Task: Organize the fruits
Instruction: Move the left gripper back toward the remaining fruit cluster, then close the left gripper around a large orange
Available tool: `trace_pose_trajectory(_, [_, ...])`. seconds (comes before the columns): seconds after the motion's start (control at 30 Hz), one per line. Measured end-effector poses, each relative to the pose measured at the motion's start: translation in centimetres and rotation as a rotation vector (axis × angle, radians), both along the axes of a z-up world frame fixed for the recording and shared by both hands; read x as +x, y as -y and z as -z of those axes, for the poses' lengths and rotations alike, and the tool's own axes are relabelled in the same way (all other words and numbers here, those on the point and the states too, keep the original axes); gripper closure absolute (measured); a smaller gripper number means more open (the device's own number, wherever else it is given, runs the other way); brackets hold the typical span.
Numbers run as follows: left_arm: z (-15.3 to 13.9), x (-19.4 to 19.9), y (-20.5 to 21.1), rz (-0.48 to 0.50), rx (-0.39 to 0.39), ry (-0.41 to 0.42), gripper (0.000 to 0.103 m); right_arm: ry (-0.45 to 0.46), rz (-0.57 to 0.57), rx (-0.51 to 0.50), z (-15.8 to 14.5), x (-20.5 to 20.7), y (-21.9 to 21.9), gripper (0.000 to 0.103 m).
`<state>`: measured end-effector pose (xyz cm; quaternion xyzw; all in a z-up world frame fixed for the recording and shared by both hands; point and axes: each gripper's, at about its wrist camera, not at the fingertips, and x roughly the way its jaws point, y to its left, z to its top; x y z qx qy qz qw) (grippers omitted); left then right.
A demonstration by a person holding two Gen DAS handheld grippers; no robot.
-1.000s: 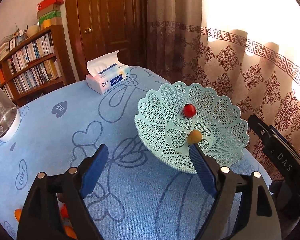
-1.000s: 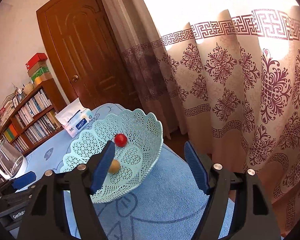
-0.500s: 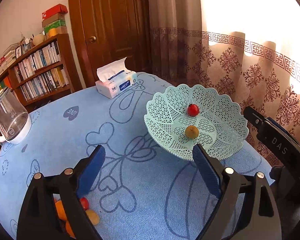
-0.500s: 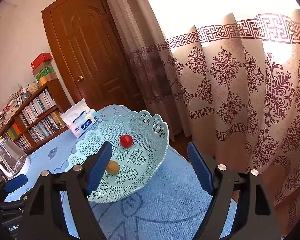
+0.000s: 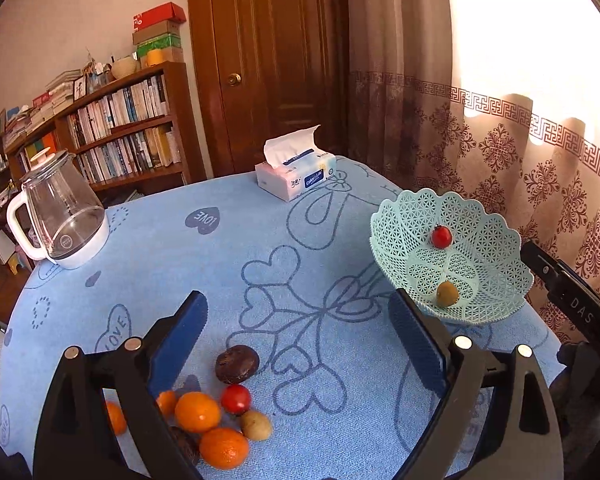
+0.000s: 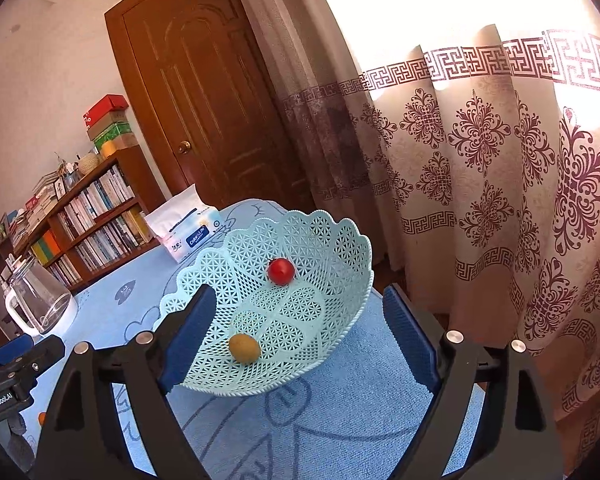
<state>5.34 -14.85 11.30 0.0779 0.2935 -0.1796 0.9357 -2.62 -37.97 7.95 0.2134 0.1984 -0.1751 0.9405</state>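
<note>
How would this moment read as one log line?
step: between picks | left claw: opening, empty | pale green lattice plastic basket: small red tomato, brown-yellow round fruit

A round table under a blue heart-printed cloth [image 5: 260, 240] carries a mint lattice plastic basket [image 5: 496, 248] at its right edge, a white-and-blue tissue pack [image 5: 296, 178] at the far edge, a clear glass kettle [image 5: 60, 220] (white base) at the left edge, and loose fruit [image 5: 220, 412] at the near edge.

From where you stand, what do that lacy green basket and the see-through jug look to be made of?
The basket looks like moulded plastic, matte mint green: a regular pierced lattice with a scalloped rim. The jug looks like clear glass or hard plastic, glossy with reflections, on a white plastic-looking base and handle.
</note>
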Motion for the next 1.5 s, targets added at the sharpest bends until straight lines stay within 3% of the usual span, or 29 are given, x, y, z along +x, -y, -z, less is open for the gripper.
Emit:
trace_pose_trajectory(0.27, [-0.6, 0.0, -4.5, -0.106, -0.021, 0.018, 0.012, -0.001, -0.085, -0.018, 0.0, 0.5, -1.3, 0.016])
trace_pose_trajectory(0.6, [-0.4, -0.5, -10.5, -0.238, -0.029, 0.009, 0.012, -0.002, -0.084, -0.021, -0.1, 0.5, -1.5, 0.016])
trace_pose_trajectory(0.87, [1.1, -1.3, -15.1, -0.327, -0.015, -0.019, 0.012, -0.007, -0.092, -0.042, -0.1, 0.4, -1.9, 0.016])
trace_pose_trajectory(1.07, [3.4, -0.8, -18.0, -0.399, -0.023, -0.086, 0.012, -0.017, -0.09, -0.041, 0.0, 0.5, -1.9, 0.016])
trace_pose_trajectory(1.5, [7.2, 0.6, -19.0, -0.421, -0.017, -0.177, 0.012, -0.037, -0.16, -0.025, 0.0, 0.9, -2.7, 0.016])
